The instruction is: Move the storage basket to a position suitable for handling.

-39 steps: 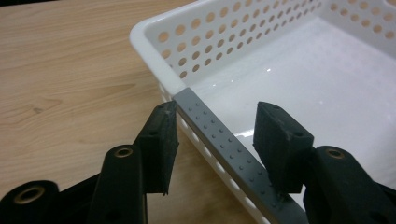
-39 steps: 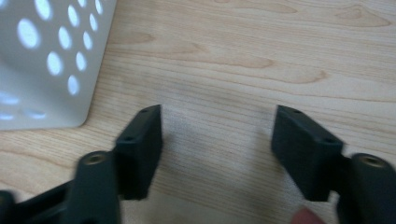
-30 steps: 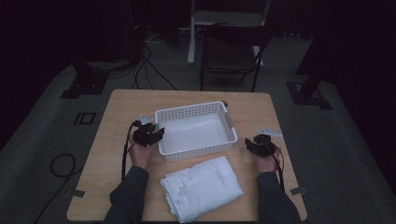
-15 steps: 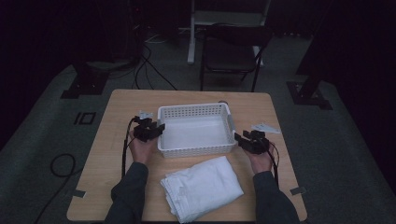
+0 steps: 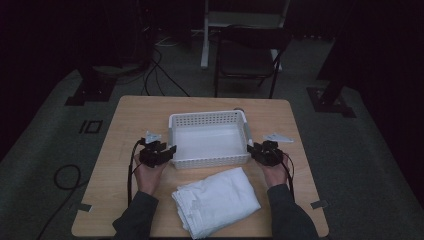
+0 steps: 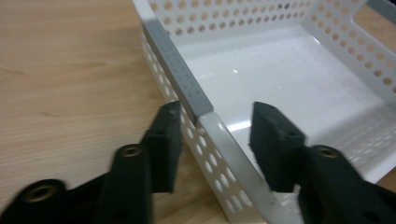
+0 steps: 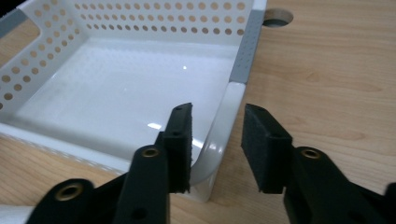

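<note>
A white perforated basket (image 5: 207,118), empty, sits in the middle of the wooden table (image 5: 135,115). My left gripper (image 5: 170,151) is at its near left corner. In the left gripper view the gripper (image 6: 215,116) is open, one jaw outside and one inside the basket rim (image 6: 173,51), with gaps on both sides. My right gripper (image 5: 252,151) is at the near right corner. It too stands open (image 7: 217,114) astride the curved rim of the basket (image 7: 245,46). A folded white cloth (image 5: 217,200) lies on the table in front of the basket, between the person's forearms.
A dark chair (image 5: 247,55) stands beyond the table's far edge. Cables lie on the floor at the left (image 5: 65,175). A round hole (image 7: 278,16) is cut in the tabletop by the basket's far right corner.
The basket was skewed a second ago and now sits square to the table. Both grippers have shifted to its near corners, the right one moving inward.
</note>
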`<state>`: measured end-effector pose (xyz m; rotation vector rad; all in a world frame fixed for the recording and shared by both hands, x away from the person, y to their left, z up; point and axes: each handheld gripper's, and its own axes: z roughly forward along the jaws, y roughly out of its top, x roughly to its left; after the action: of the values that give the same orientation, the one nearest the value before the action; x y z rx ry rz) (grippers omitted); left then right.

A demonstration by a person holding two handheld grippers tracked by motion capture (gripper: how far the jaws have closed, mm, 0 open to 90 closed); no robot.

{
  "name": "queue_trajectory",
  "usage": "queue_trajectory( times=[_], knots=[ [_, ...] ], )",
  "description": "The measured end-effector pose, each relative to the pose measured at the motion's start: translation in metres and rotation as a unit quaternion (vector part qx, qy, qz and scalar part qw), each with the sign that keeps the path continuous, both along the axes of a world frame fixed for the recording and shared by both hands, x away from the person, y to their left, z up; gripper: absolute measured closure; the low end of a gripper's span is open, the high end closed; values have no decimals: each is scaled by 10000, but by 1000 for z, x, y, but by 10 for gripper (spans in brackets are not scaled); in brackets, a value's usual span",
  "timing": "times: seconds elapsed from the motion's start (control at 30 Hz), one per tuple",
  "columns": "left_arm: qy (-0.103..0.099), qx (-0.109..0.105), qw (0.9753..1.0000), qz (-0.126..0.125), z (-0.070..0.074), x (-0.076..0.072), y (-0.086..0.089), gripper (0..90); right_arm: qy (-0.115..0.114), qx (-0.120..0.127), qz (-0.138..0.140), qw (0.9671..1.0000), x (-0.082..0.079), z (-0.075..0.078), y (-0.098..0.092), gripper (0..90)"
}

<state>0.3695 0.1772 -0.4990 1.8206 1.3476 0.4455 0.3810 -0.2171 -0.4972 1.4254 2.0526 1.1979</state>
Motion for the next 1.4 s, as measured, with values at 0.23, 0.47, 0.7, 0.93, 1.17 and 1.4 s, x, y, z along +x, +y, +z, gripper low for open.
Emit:
queue_trajectory(
  times=[0.23,0.47,0.7,0.93,1.17,1.4],
  knots=[
    [21,-86,9999,68,0,14,1,602,10,-89,-62,9999,5,0,3,682],
    [13,-7,10000,68,1,34,-5,615,32,-91,-176,9998,15,0,2,677],
    [41,18,10000,80,1,44,-6,620,126,49,-226,9997,21,-1,-1,666],
    [-203,9,9997,165,10,34,-5,480,26,45,-231,9997,16,5,-5,583],
    [-524,-110,9984,194,21,5,5,410,-33,-25,-154,9999,2,13,-13,517],
    [-581,-71,9982,90,19,-12,11,409,-49,-198,-4,9998,-12,12,-11,466]
  ],
)
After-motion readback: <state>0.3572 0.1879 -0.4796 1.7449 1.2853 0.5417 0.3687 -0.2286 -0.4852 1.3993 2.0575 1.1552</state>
